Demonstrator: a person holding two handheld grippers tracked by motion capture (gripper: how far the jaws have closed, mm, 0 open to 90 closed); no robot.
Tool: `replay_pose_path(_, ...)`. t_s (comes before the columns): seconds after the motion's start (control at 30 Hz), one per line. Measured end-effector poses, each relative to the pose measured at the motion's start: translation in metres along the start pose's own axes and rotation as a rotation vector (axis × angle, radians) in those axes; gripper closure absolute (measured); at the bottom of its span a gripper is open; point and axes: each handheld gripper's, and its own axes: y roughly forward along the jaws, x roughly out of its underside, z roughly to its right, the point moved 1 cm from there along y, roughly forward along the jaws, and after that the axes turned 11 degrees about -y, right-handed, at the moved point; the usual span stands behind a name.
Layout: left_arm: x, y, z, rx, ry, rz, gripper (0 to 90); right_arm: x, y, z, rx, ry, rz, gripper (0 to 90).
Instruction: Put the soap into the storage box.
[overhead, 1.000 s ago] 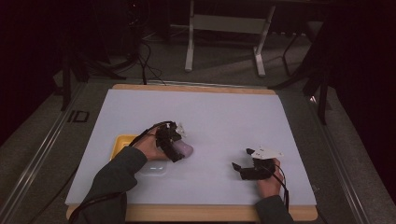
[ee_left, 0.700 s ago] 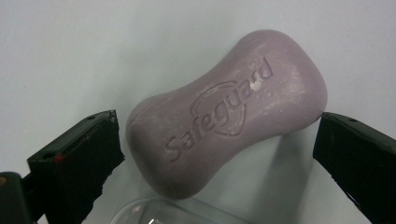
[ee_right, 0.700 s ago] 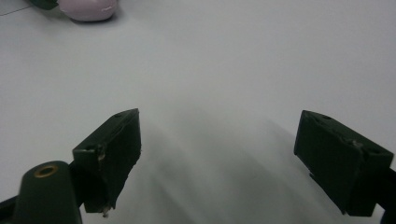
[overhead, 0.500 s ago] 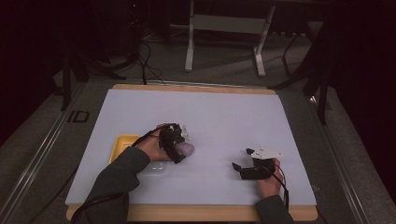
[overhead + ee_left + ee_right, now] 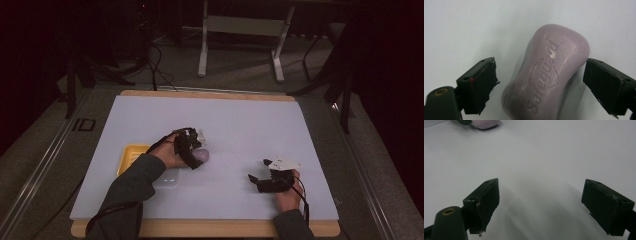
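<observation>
The white table (image 5: 250, 125) lies wide and bare from 12 through 3 o'clock, edges well apart from the action. At 9 o'clock sits a yellow soap dish (image 5: 131, 154), partly behind the sleeve. Left gripper (image 5: 539, 82) straddles the lilac Safeguard soap bar (image 5: 549, 75), jaws spread, right one touching, left one apart: this looks like the grasp step. Next it needs a squeeze, I'd say. Right gripper (image 5: 540, 202) waits at 5 o'clock, jaws spread on nothing.
</observation>
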Motion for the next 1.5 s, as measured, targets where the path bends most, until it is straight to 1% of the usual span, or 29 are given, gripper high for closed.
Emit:
replay_pose_path(0.1, -0.003, 0.000, -0.001, 0.013, -0.012, 0.009, 15.1, 0.000, 0.000, 0.000, -0.002, 0.001, 0.000, 14.4)
replay_pose_path(0.17, -0.005, 0.000, -0.002, 0.018, -0.011, 0.009, 15.6, 0.000, 0.000, 0.000, -0.002, 0.002, 0.000, 14.4)
replay_pose_path(0.2, -0.007, 0.000, -0.003, 0.032, -0.013, 0.010, 17.6, 0.000, 0.000, 0.000, -0.002, 0.002, 0.000, 14.4)
replay_pose_path(0.23, -0.007, 0.000, -0.003, 0.032, -0.013, 0.010, 18.4, 0.000, 0.000, 0.000, -0.001, 0.000, 0.001, 14.4)
replay_pose_path(0.3, -0.008, 0.000, -0.005, 0.054, -0.029, 0.018, 19.5, 0.000, 0.000, 0.000, -0.002, 0.001, 0.001, 14.4)
replay_pose_path(0.37, -0.008, 0.000, -0.005, 0.054, -0.029, 0.018, 20.5, 0.000, 0.000, 0.000, -0.002, 0.001, 0.000, 14.4)
replay_pose_path(0.4, -0.009, 0.001, -0.008, 0.066, -0.043, 0.015, 21.3, 0.000, 0.000, 0.000, -0.002, 0.000, 0.000, 14.4)
replay_pose_path(0.43, -0.009, 0.001, -0.010, 0.072, -0.047, 0.013, 22.3, 0.000, 0.000, 0.000, -0.002, -0.001, 0.000, 14.4)
replay_pose_path(0.47, -0.009, 0.001, -0.010, 0.072, -0.047, 0.013, 23.2, 0.000, 0.000, 0.000, -0.003, -0.001, -0.001, 14.4)
replay_pose_path(0.57, -0.009, 0.003, -0.013, 0.077, -0.064, 0.010, 24.4, 0.000, 0.000, 0.000, -0.002, -0.002, -0.003, 14.4)
replay_pose_path(0.6, -0.010, 0.004, -0.015, 0.080, -0.077, 0.014, 25.6, 0.000, 0.000, 0.000, -0.003, -0.003, -0.004, 14.4)
replay_pose_path(0.73, -0.011, 0.005, -0.018, 0.085, -0.110, 0.022, 29.9, 0.000, 0.000, 0.000, -0.003, -0.003, -0.004, 14.4)
replay_pose_path(0.83, -0.012, 0.006, -0.021, 0.104, -0.132, 0.017, 35.1, 0.000, 0.001, 0.000, -0.004, -0.004, -0.006, 14.4)
replay_pose_path(0.87, -0.012, 0.007, -0.022, 0.113, -0.145, 0.013, 35.9, 0.000, 0.001, 0.000, -0.004, -0.006, -0.005, 14.4)
replay_pose_path(0.97, -0.011, 0.007, -0.025, 0.121, -0.185, -0.003, 36.7, 0.000, 0.001, 0.000, -0.004, -0.006, -0.005, 14.4)
replay_pose_path(1.03, -0.010, 0.007, -0.025, 0.116, -0.204, -0.014, 36.6, 0.000, 0.001, 0.000, -0.005, -0.005, -0.006, 14.4)
replay_pose_path(1.07, -0.010, 0.007, -0.025, 0.116, -0.204, -0.014, 36.5, 0.000, 0.001, 0.000, -0.004, -0.006, -0.006, 14.4)
replay_pose_path(1.17, -0.008, 0.006, -0.026, 0.101, -0.231, -0.041, 36.3, 0.000, 0.001, 0.000, -0.004, -0.006, -0.007, 14.4)
replay_pose_path(1.23, -0.008, 0.005, -0.027, 0.098, -0.234, -0.045, 36.9, 0.000, 0.001, 0.000, -0.004, -0.006, -0.008, 14.4)
replay_pose_path(1.27, -0.007, 0.005, -0.027, 0.099, -0.248, -0.049, 37.5, 0.000, 0.001, 0.000, -0.004, -0.007, -0.007, 14.4)
replay_pose_path(1.37, -0.007, 0.004, -0.027, 0.100, -0.254, -0.053, 38.1, 0.000, 0.001, 0.000, -0.004, -0.006, -0.007, 14.4)
replay_pose_path(1.4, -0.007, 0.003, -0.026, 0.106, -0.266, -0.059, 41.7, 0.000, 0.001, 0.000, -0.005, -0.006, -0.008, 14.4)
replay_pose_path(1.47, -0.007, 0.004, -0.025, 0.104, -0.269, -0.064, 42.4, 0.000, 0.001, 0.000, -0.004, -0.007, -0.008, 14.4)
replay_pose_path(1.5, -0.007, 0.004, -0.023, 0.095, -0.277, -0.084, 42.8, 0.000, 0.001, 0.000, -0.004, -0.007, -0.008, 14.4)
